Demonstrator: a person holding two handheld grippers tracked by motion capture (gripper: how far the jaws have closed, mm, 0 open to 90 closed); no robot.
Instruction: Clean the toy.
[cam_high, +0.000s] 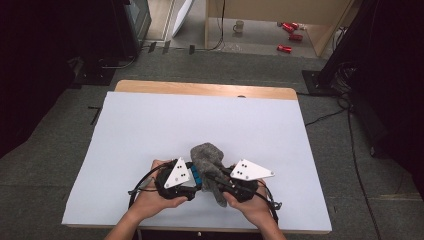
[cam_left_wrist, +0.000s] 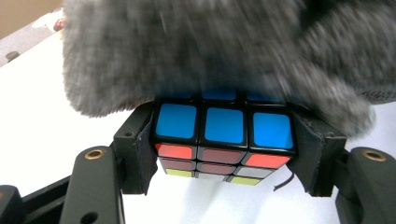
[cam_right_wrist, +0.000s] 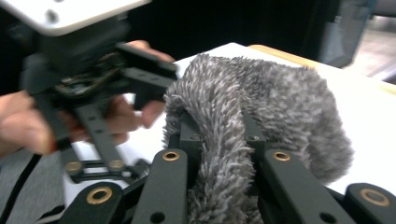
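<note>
Both tongs are clenched, each on its own thing. Our left gripper (cam_high: 196, 176) grips a colour-tiled puzzle cube (cam_left_wrist: 224, 140) squarely between its jaws, blue face up toward the camera that rides on it, with red and yellow tiles showing on the side below. Our right gripper (cam_high: 216, 176) pinches a fold of a grey fuzzy cloth (cam_high: 207, 161), which bulges up between the jaws and drapes over the far side of the cube in the left gripper view.

Judging from how things lie, we seem to be partway through wrapping or wiping the cube with the cloth: the cloth already hangs over part of the cube, but the blue face and the side tiles are still bare, so covering or rubbing the rest is left to do. We cannot tell whether the cube rests on the table or is held just above it.

Both hands sit close together near the front edge of the white table top (cam_high: 150, 125), at its middle, the grippers almost touching. Room is tight there, between the two tools and toward the near rim. Ahead and to either side the white surface lies bare, so we have plenty of open space to push forward or spread the cloth out.
</note>
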